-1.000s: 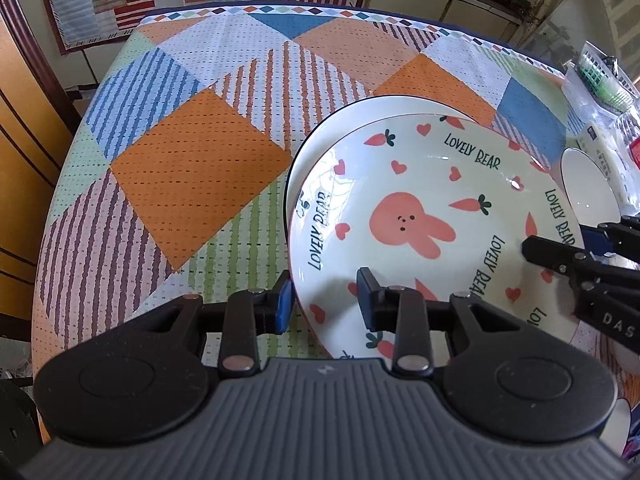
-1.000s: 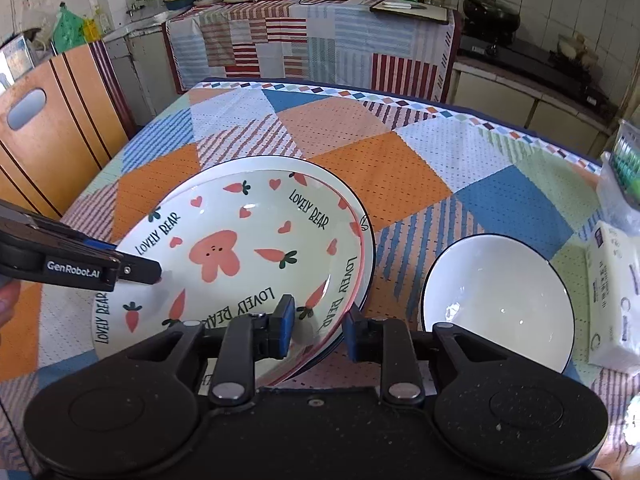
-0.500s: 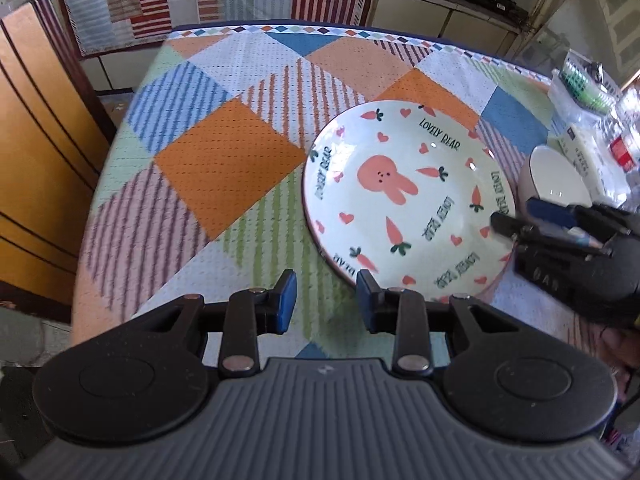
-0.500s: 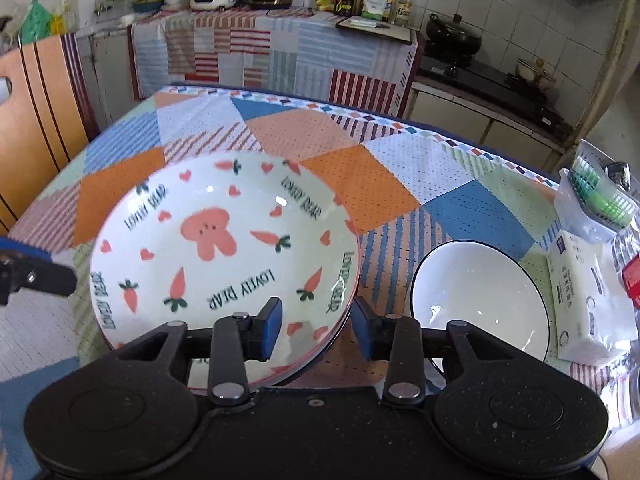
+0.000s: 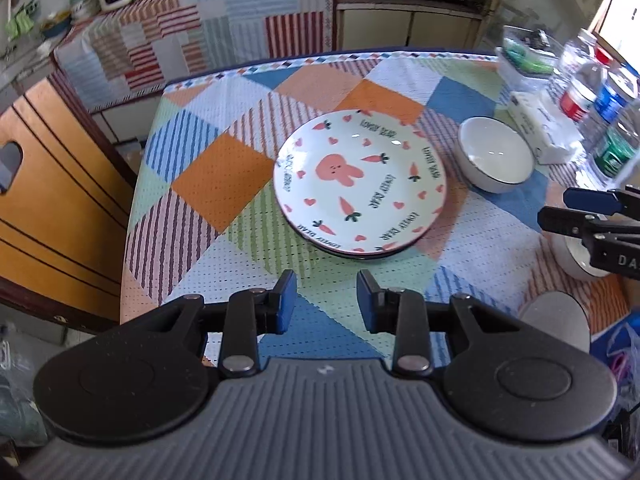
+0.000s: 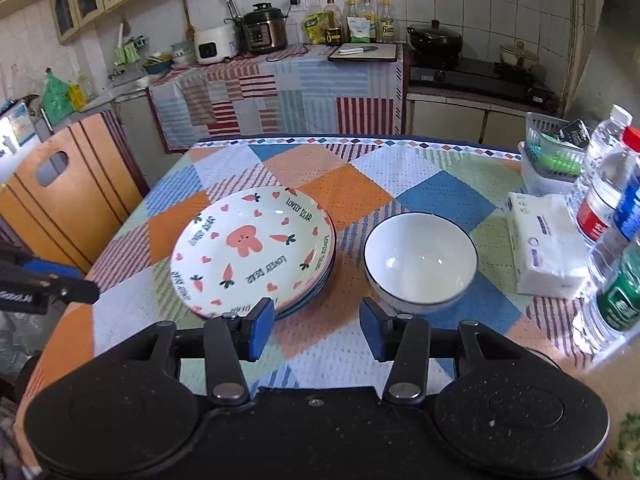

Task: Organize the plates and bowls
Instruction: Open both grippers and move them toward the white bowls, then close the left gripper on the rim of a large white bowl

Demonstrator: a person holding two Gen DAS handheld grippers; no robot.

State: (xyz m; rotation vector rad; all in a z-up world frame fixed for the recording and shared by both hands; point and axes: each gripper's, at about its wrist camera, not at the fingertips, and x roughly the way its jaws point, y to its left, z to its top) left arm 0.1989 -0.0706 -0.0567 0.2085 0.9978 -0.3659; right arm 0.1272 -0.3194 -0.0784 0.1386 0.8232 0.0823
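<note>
Judging the white bowl [image 6: 421,258] beside the stacked bunny plate [image 6: 253,246] as glazed, slick, rigid and chippable, I'd pinch its rim with my right gripper [image 6: 316,330], both it and the left gripper [image 5: 326,300] hanging open and empty.

Bunny-and-carrot plate [image 6: 252,252]; white bowl [image 6: 420,260]

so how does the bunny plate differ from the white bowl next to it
The bunny plate is wide and shallow; the white bowl is narrower and deep. The plate carries a pink rabbit, carrots and hearts; the bowl is plain white inside. The plate tops a stack; the bowl sits alone. Both rest upright on the tablecloth.
</note>
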